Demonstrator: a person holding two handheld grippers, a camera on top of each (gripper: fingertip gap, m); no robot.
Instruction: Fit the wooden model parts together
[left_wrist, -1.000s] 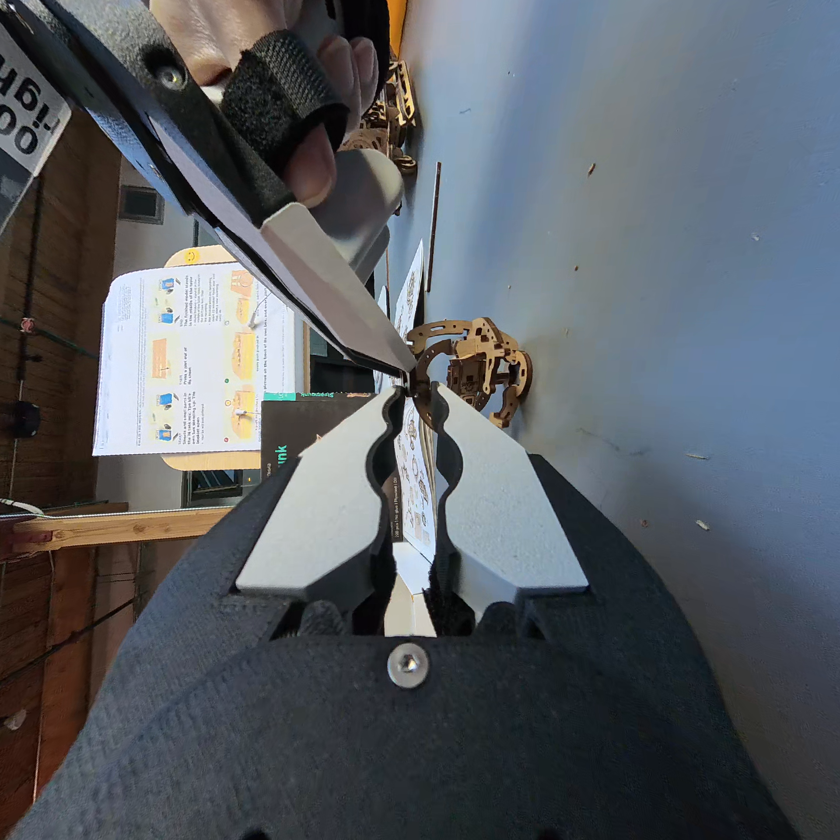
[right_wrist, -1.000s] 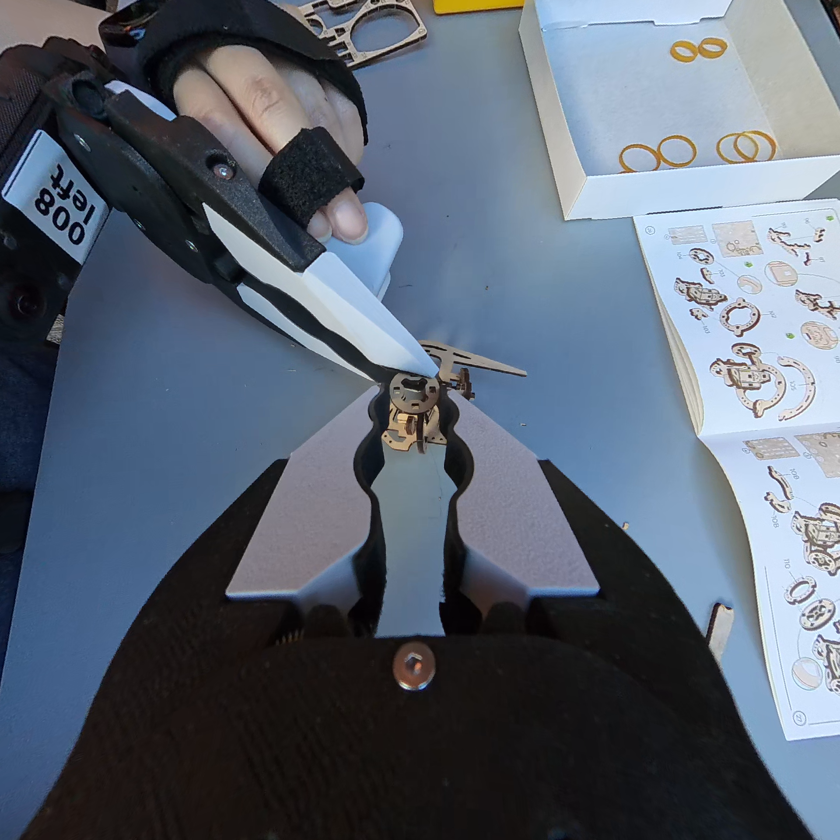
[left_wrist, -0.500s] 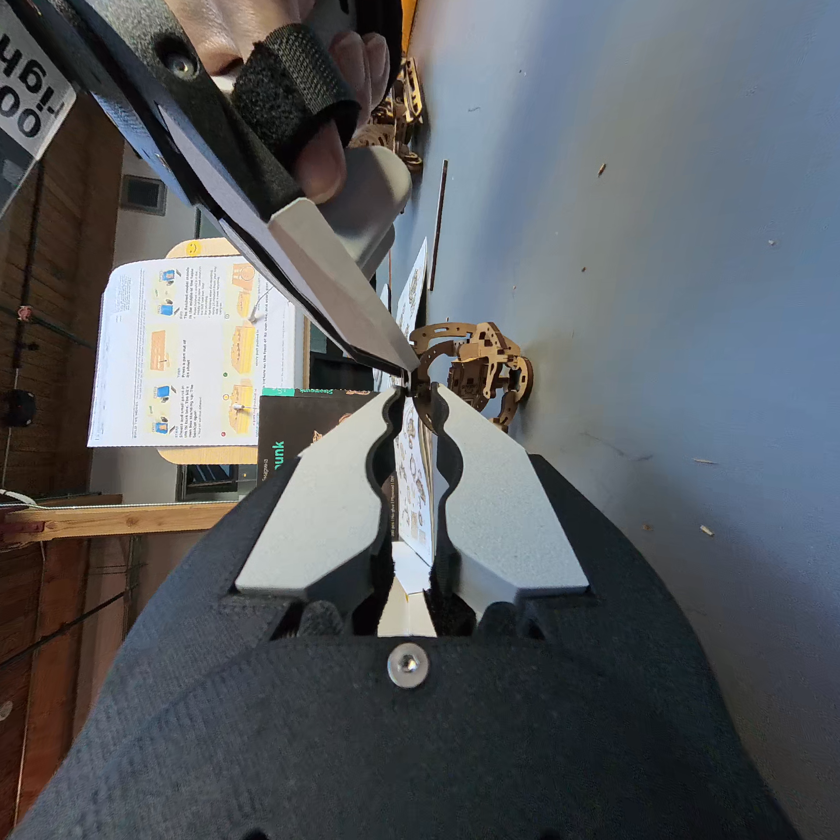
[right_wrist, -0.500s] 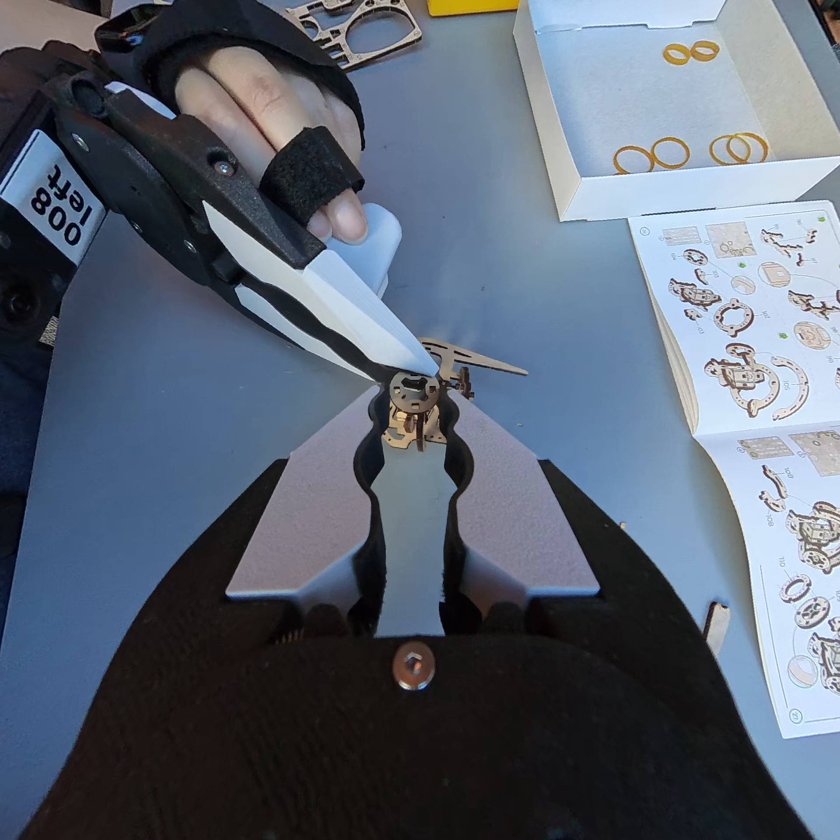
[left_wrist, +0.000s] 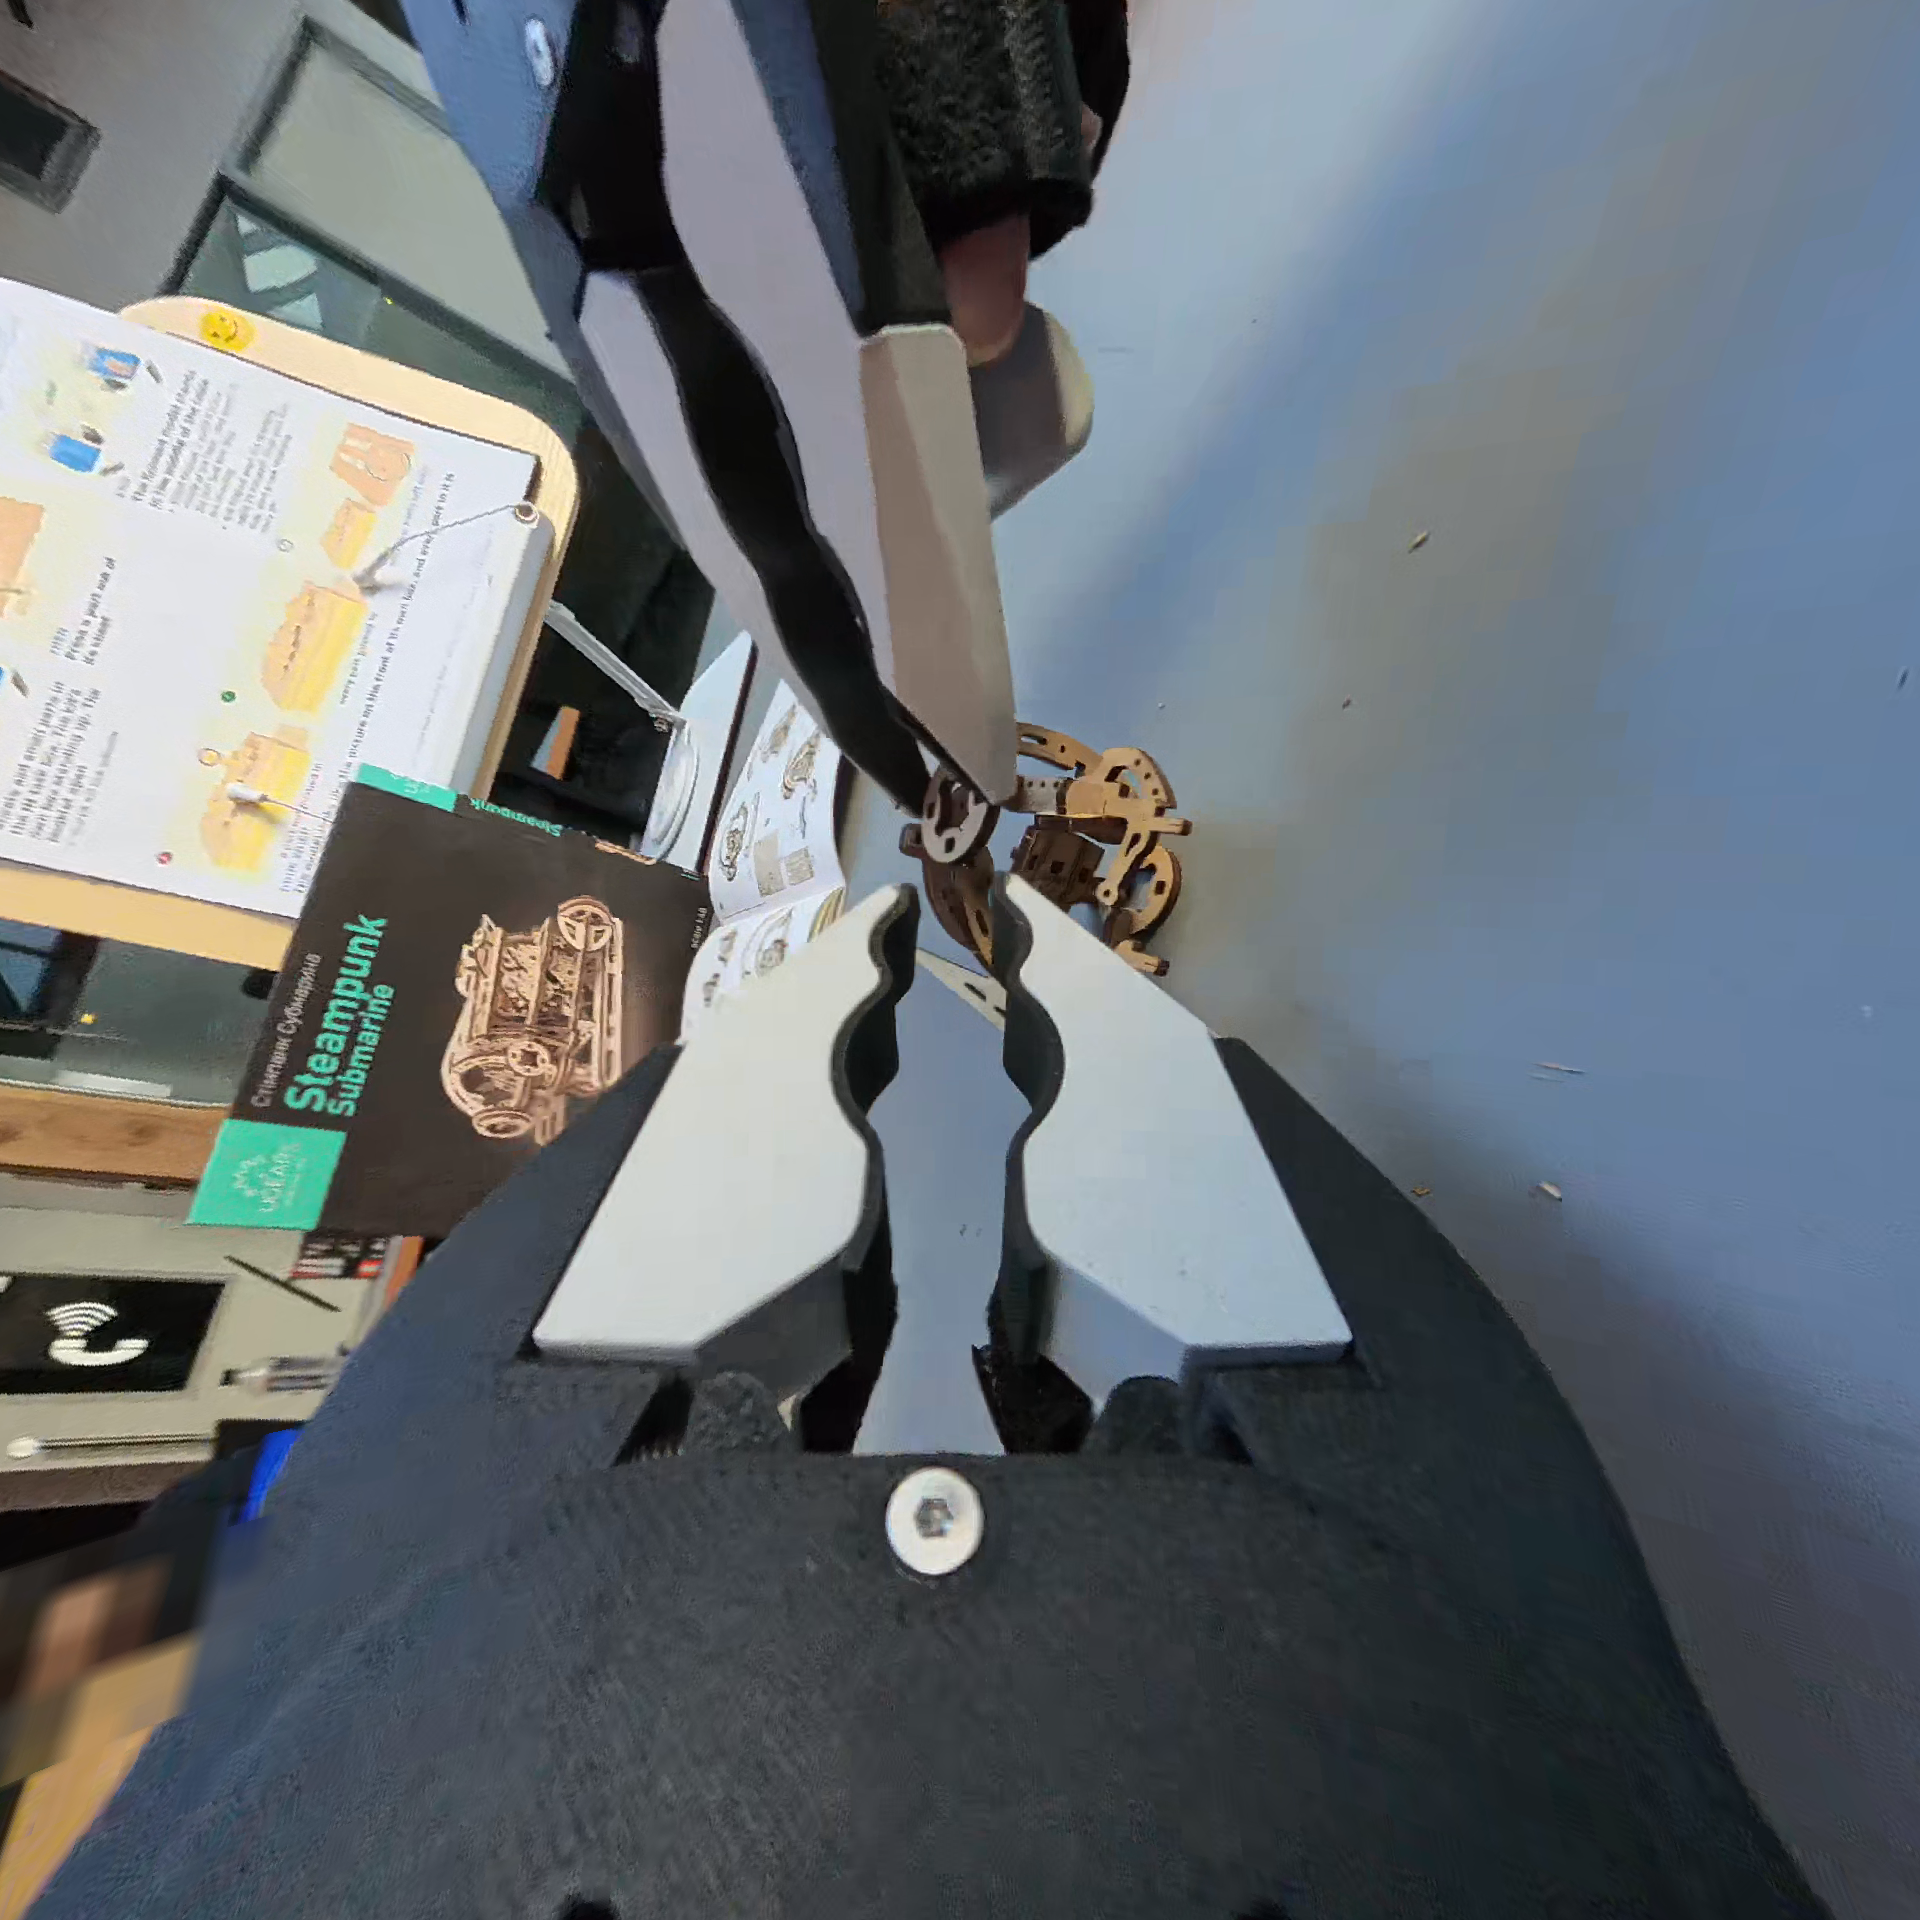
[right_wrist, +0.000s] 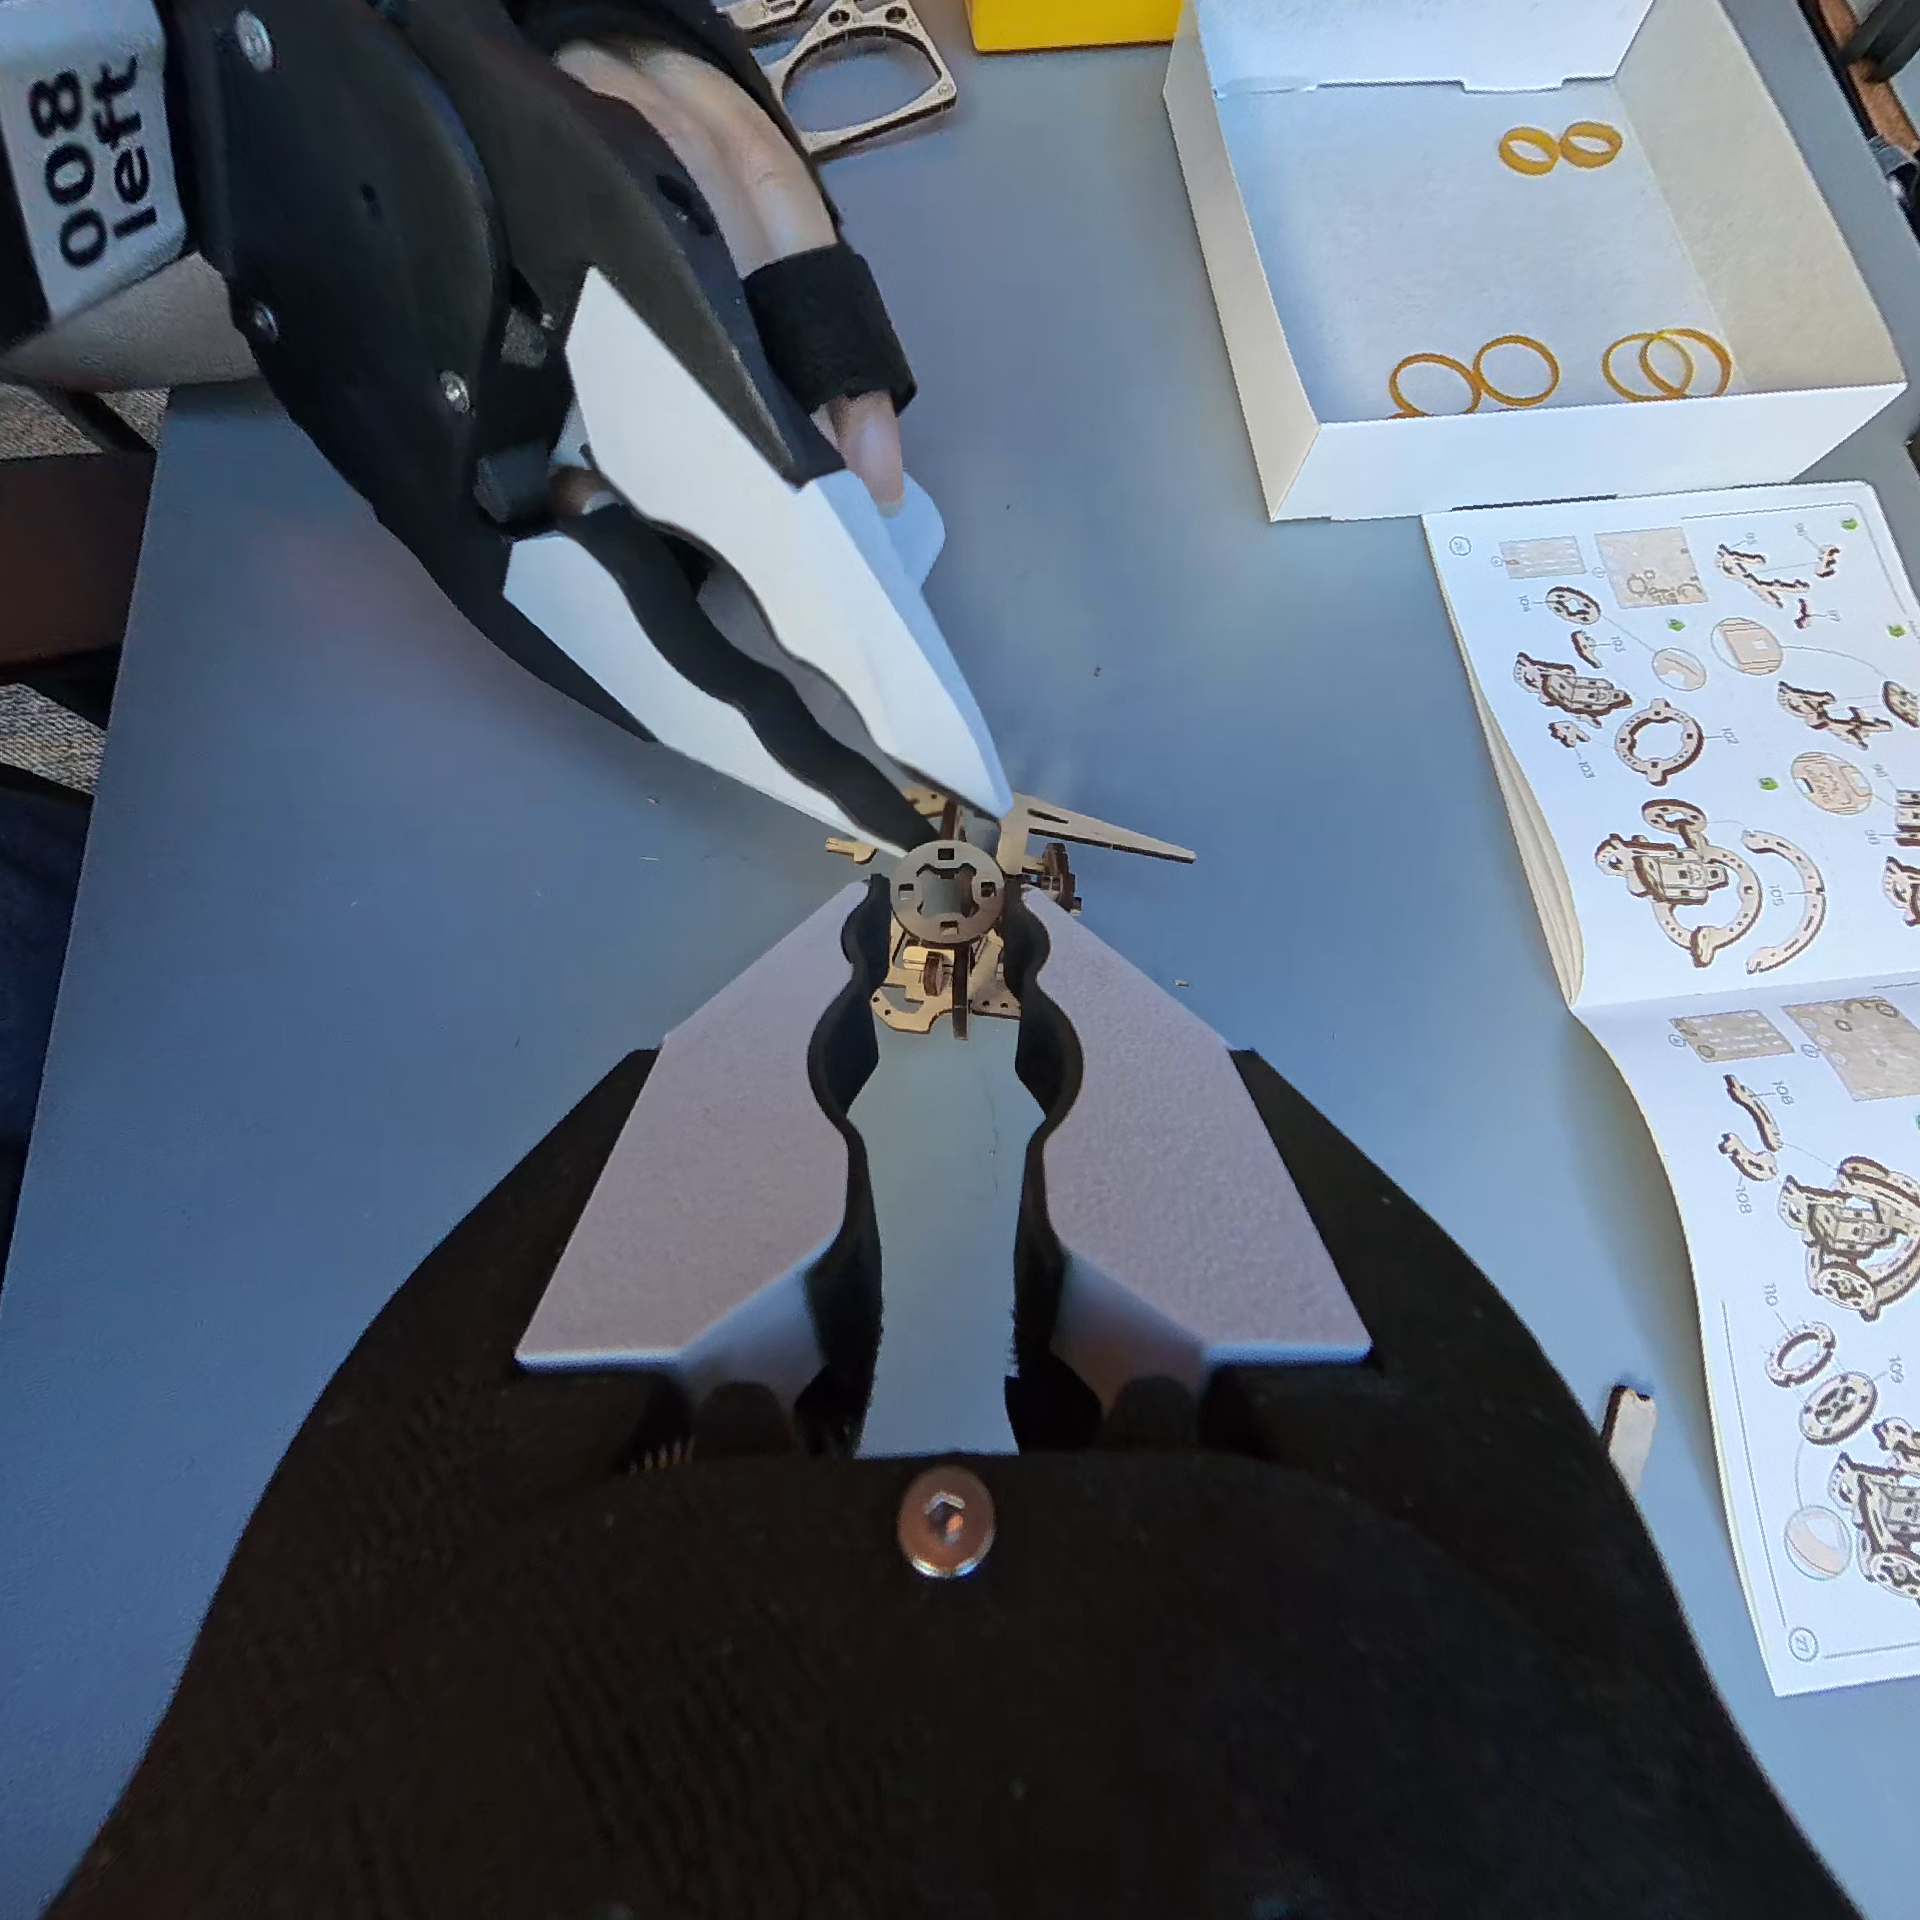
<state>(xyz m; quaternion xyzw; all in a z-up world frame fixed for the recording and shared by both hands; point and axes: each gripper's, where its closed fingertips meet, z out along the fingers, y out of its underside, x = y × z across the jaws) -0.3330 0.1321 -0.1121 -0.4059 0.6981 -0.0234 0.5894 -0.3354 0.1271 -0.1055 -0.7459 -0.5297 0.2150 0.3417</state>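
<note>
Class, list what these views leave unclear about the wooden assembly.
- Left wrist view: whether the left gripper grips a part; the right gripper overlaps there.
- Right wrist view: the joint behind the wooden ring, covered by it.
- Right wrist view: wooden sheet, cut by top edge.

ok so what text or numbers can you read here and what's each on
I don't copy writing out; it stands on:
white label, left hand-held gripper
black and teal box
white sheet on a board
booklet, small numbers by its drawings
black sign, a white symbol
</note>
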